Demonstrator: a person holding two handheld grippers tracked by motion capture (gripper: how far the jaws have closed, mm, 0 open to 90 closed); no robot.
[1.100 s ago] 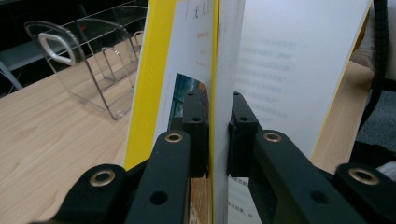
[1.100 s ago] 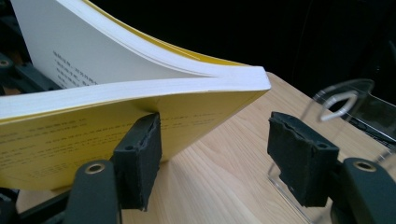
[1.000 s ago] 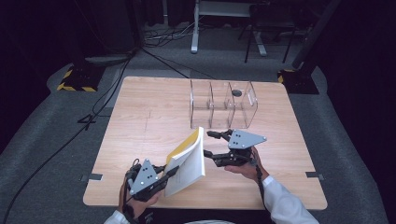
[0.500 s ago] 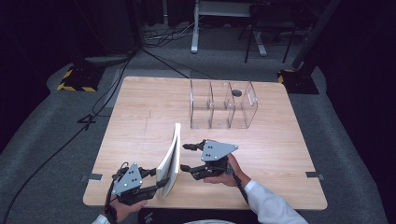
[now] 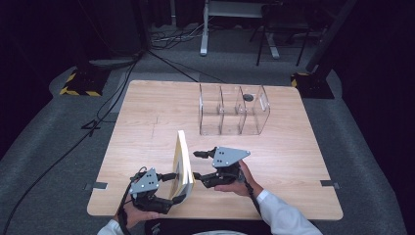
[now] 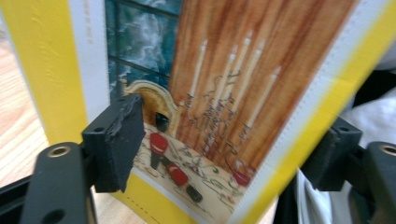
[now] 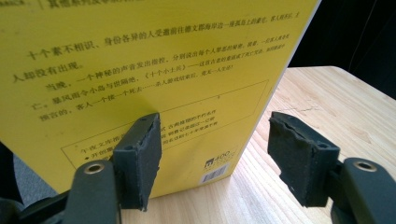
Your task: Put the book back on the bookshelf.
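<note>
While the book (image 5: 182, 161) stands upright near the tabletop's (image 5: 147, 112) front edge, the left hand-held gripper (image 5: 173, 188) has just been opening, jaws straddling it; the right hand-held gripper (image 5: 198, 164) stands wide beside it.

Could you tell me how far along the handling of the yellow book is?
Done: the book stands upright on the table. In hand: the left gripper, whose jaws have just been opening, straddles its near edge; the right gripper is open against the back cover. Left, probably: carrying it to the clear organizer, which holds no book.
</note>
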